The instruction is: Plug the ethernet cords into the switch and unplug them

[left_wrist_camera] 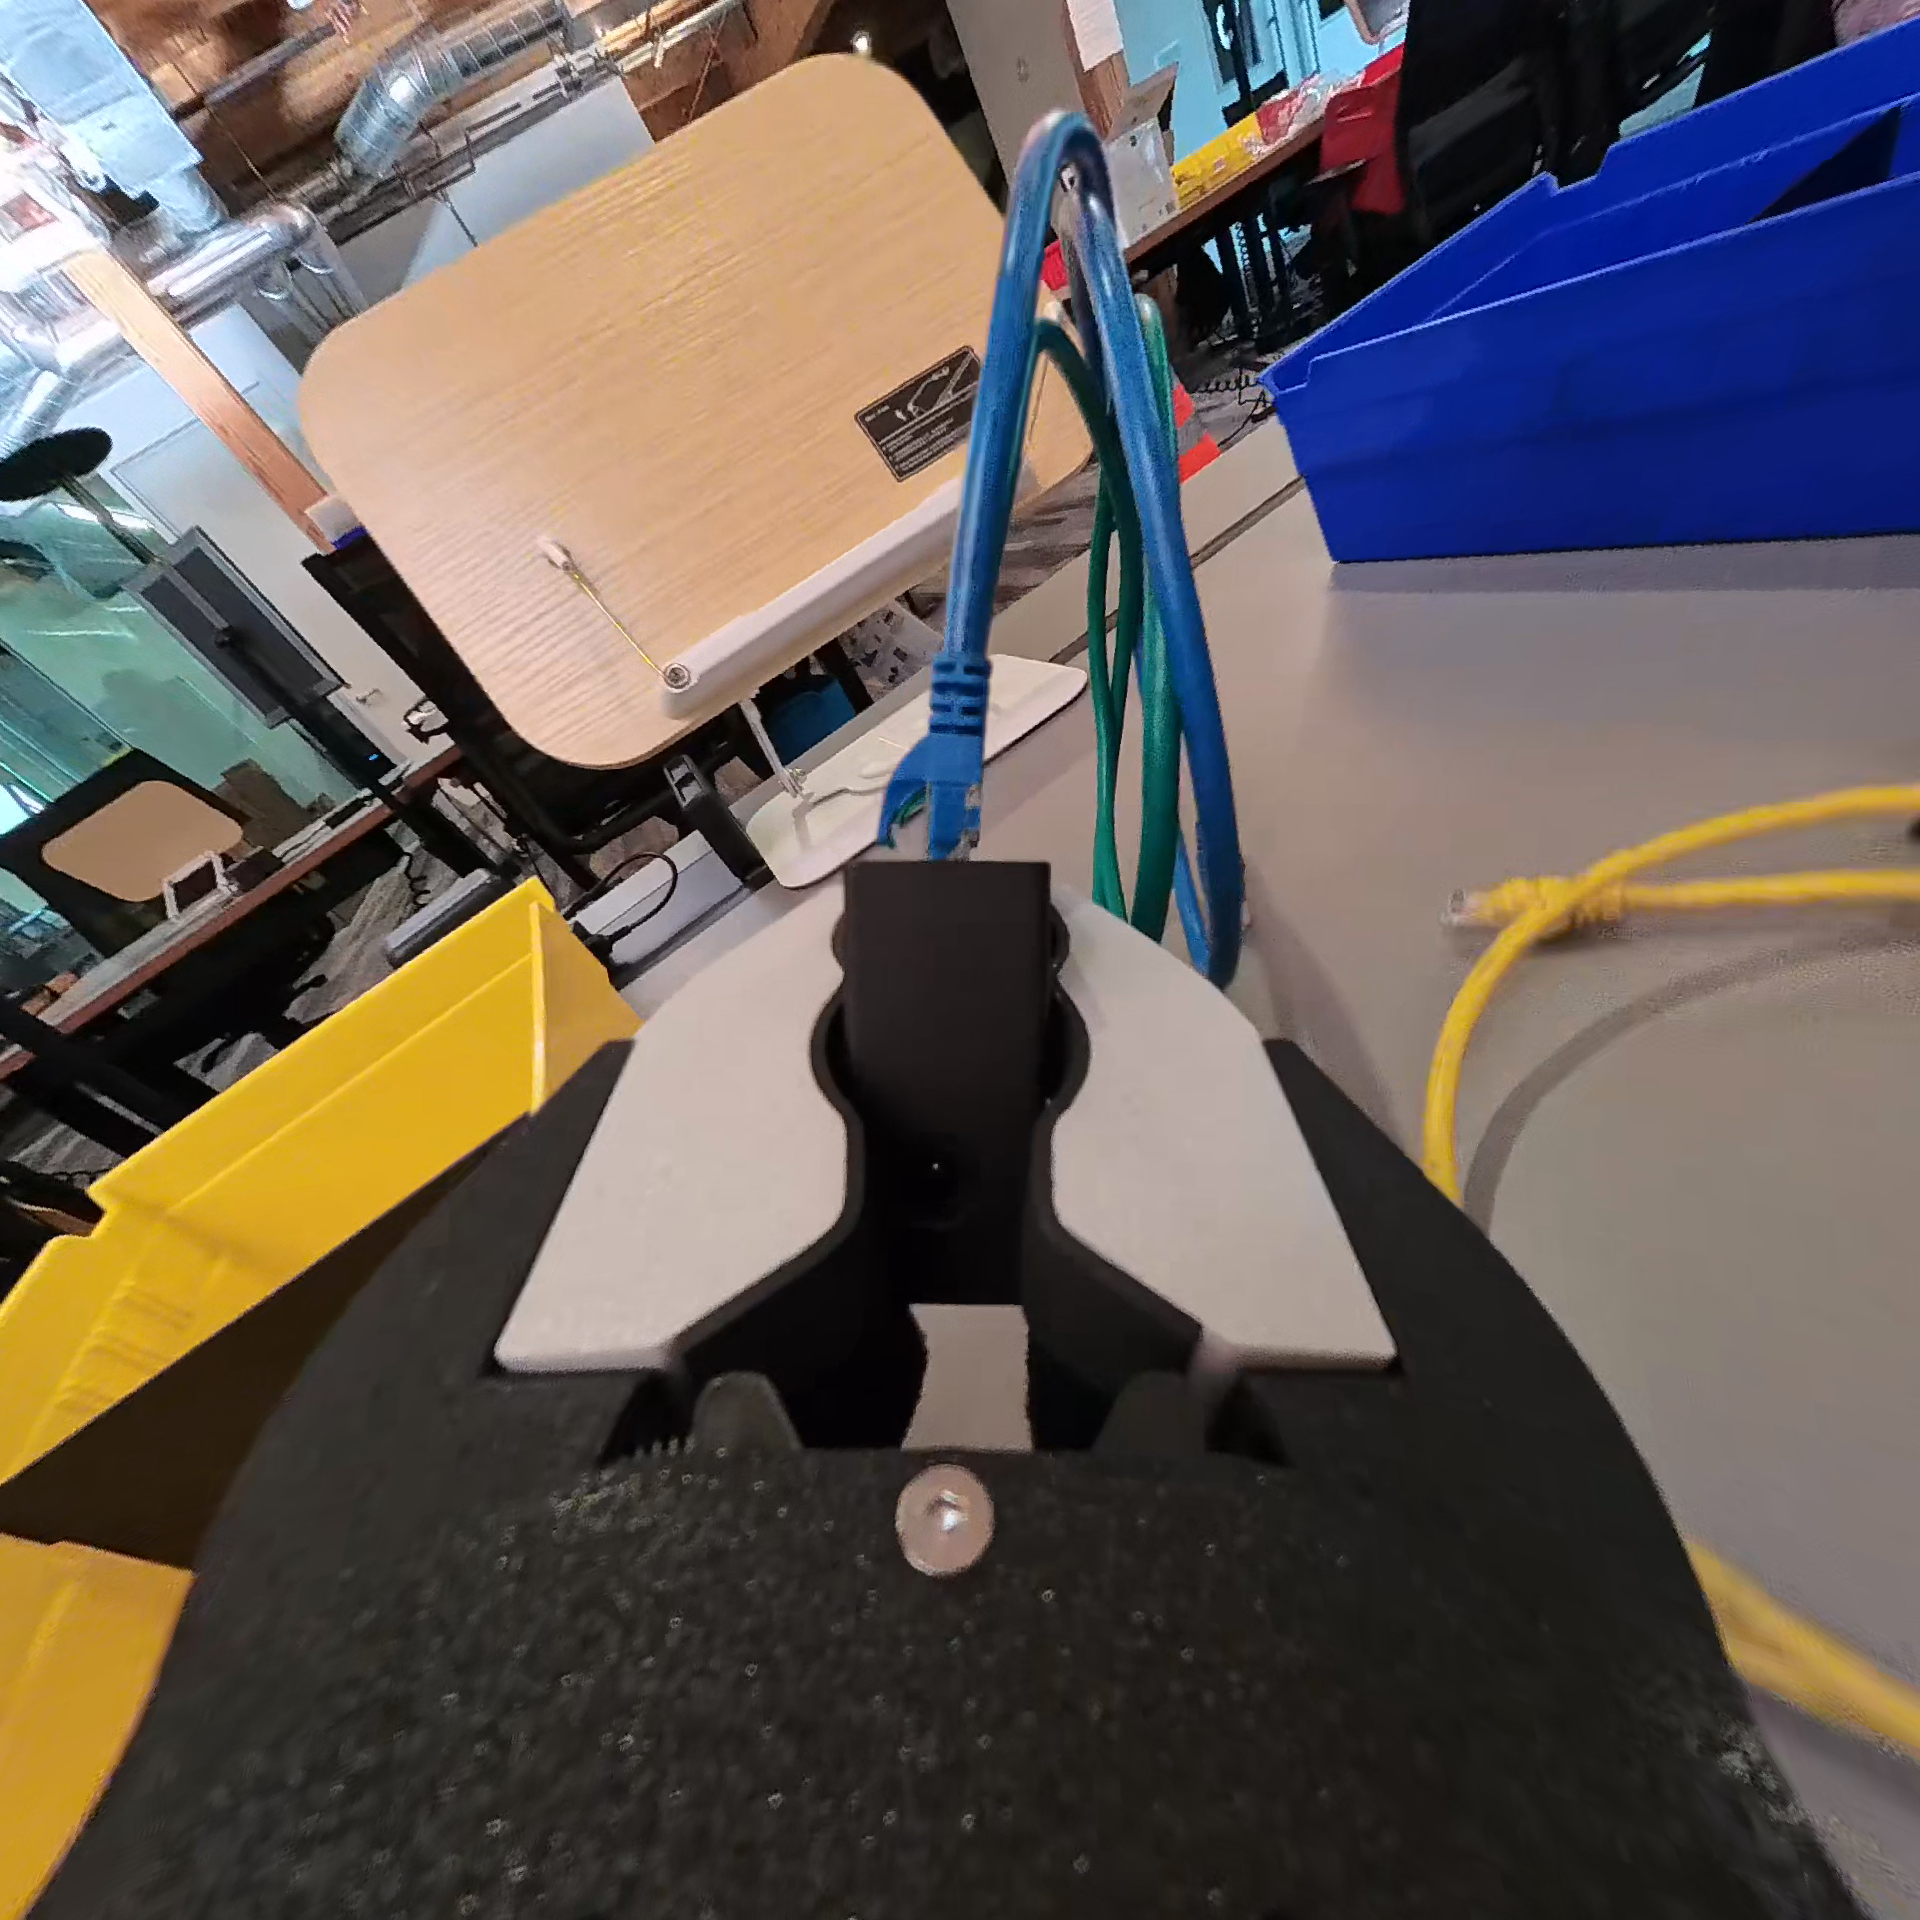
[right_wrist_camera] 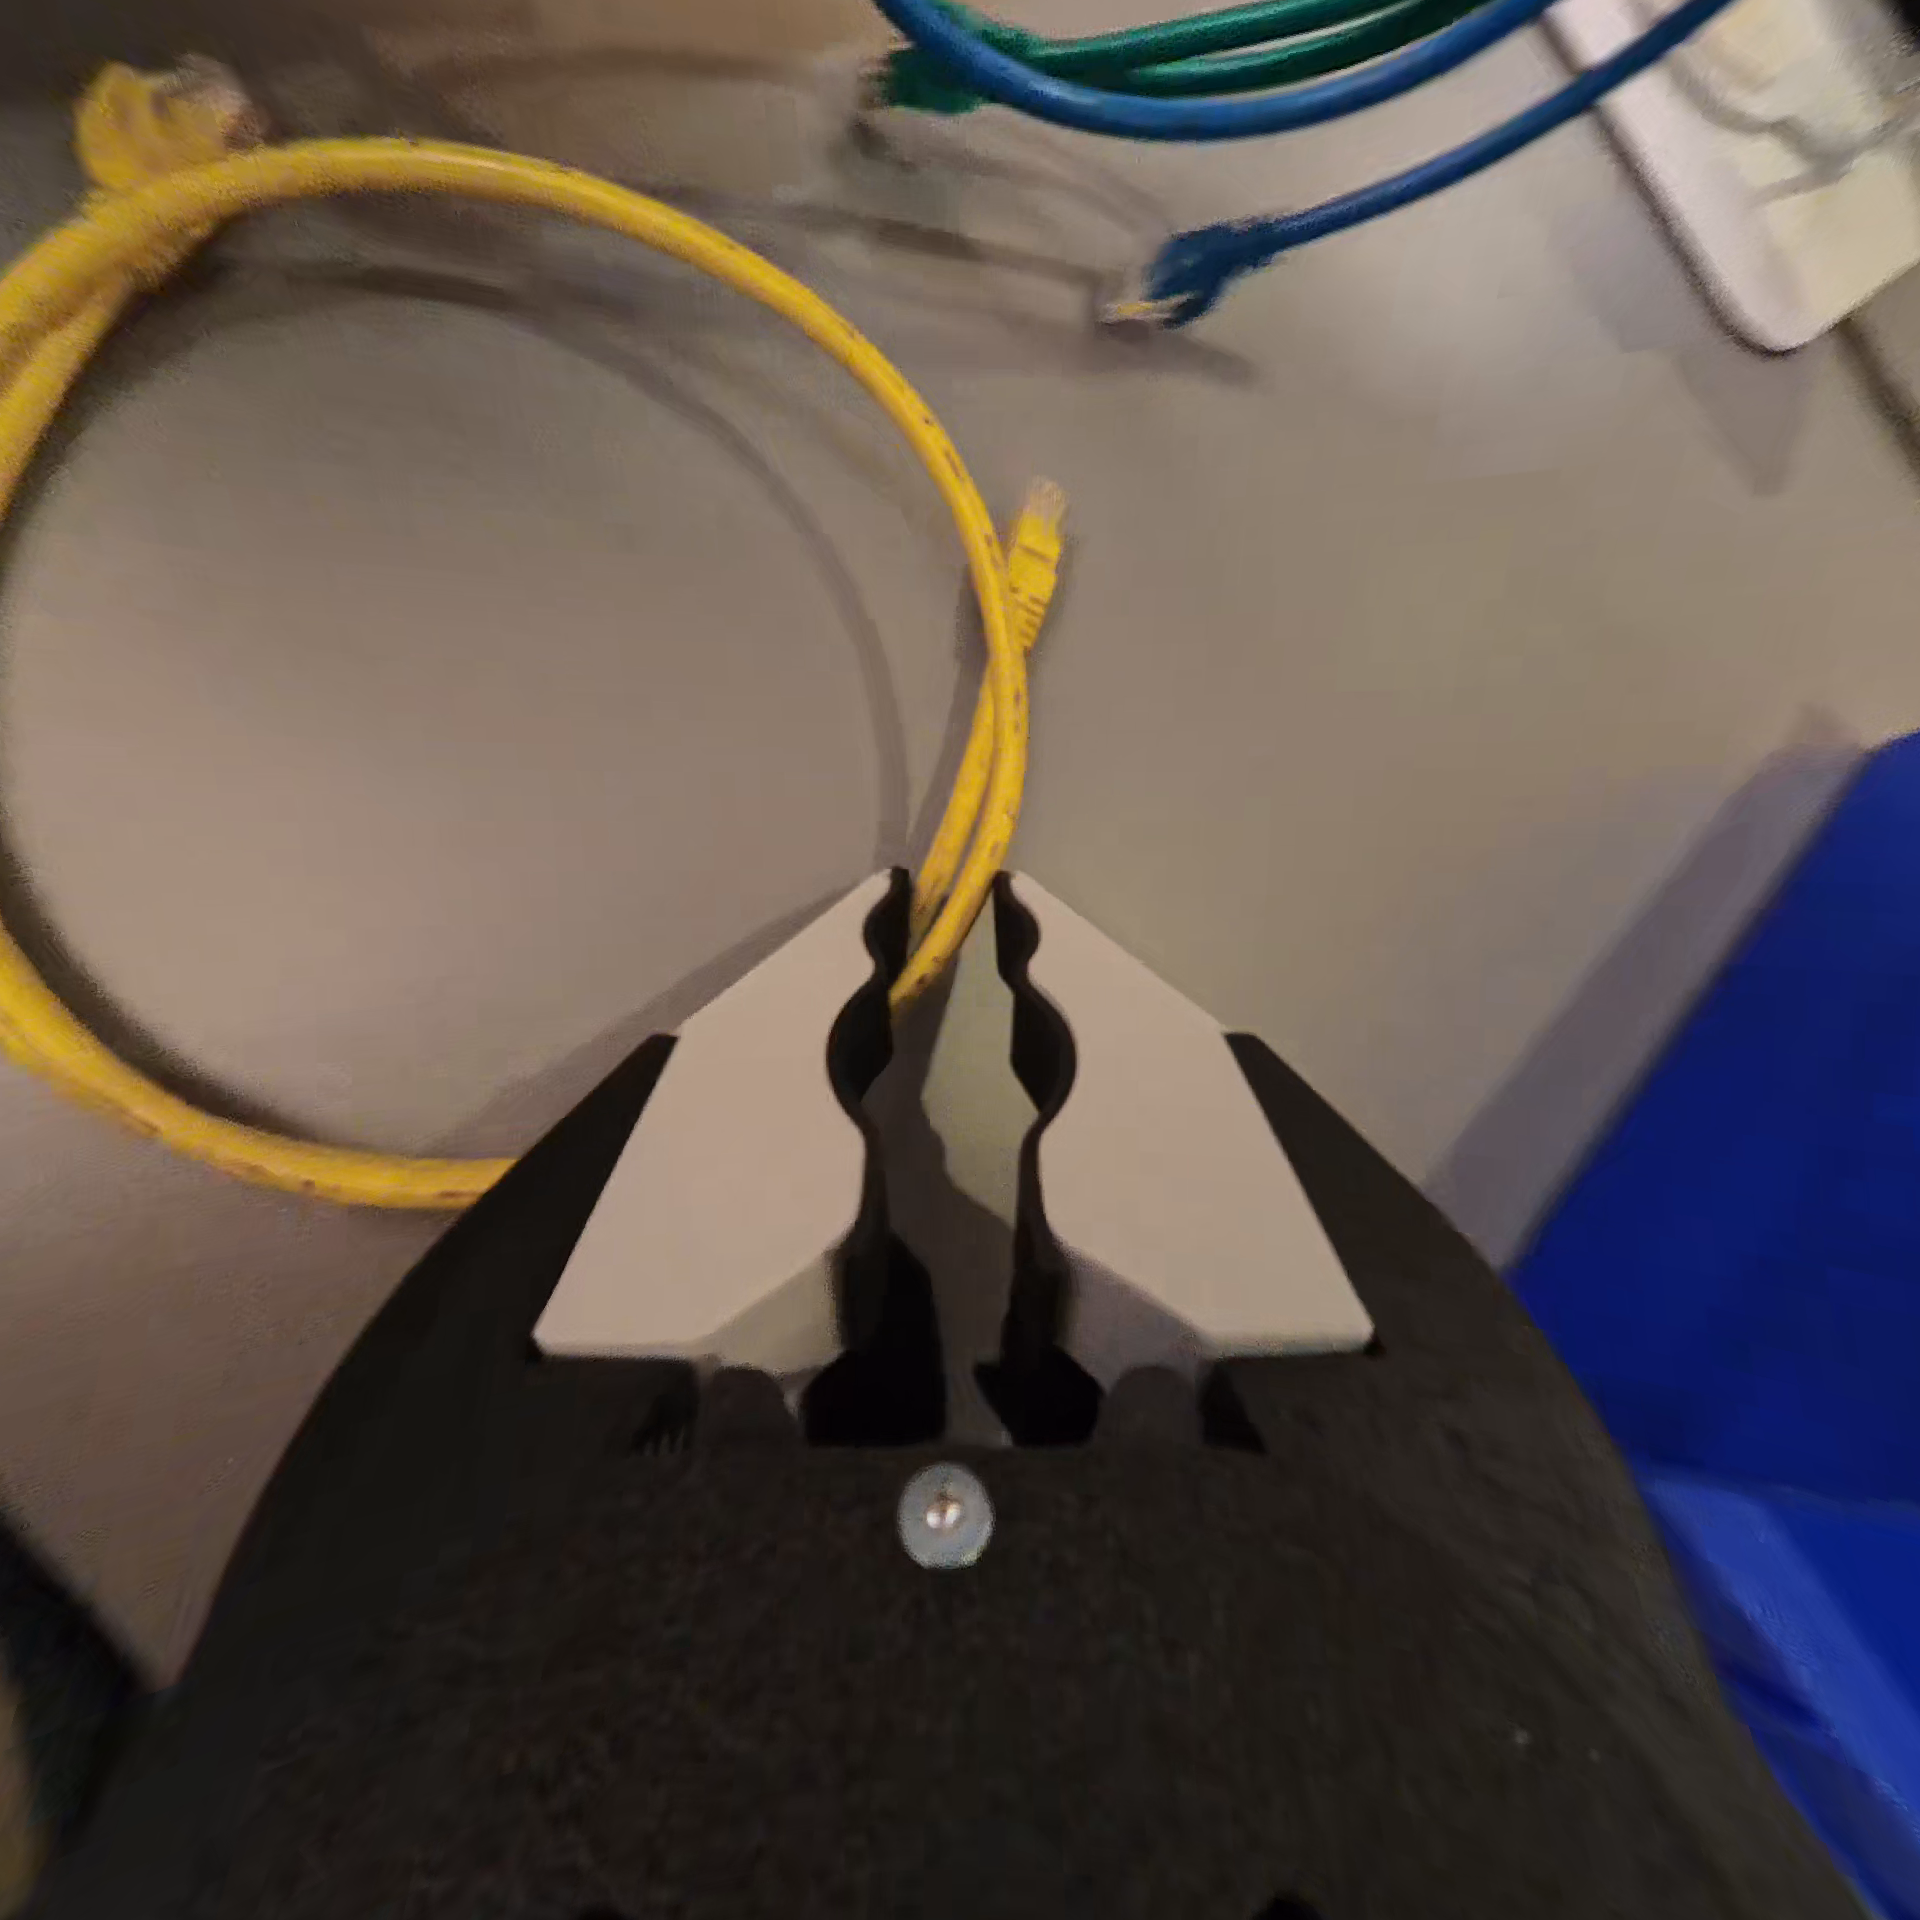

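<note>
Grey bench [right_wrist_camera: 1351, 644] surface carries the yellow cord [right_wrist_camera: 623, 223], two strands of which pass lengthwise between the narrowly parted right hand-held gripper [right_wrist_camera: 945, 883], plug [right_wrist_camera: 1034, 561] just ahead; left hand-held gripper [left_wrist_camera: 945, 873] clamps the black switch [left_wrist_camera: 945, 956], blue cord [left_wrist_camera: 961, 707] plugged in.

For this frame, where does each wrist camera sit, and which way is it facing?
Left wrist view: on the left gripper, looking forward low across the table; it clamps the black switch, blue cord plugged in.
Right wrist view: on the right gripper, looking down at the yellow cord between its open fingers.
Shared: yellow, blue and green cords, blue bin.
</note>
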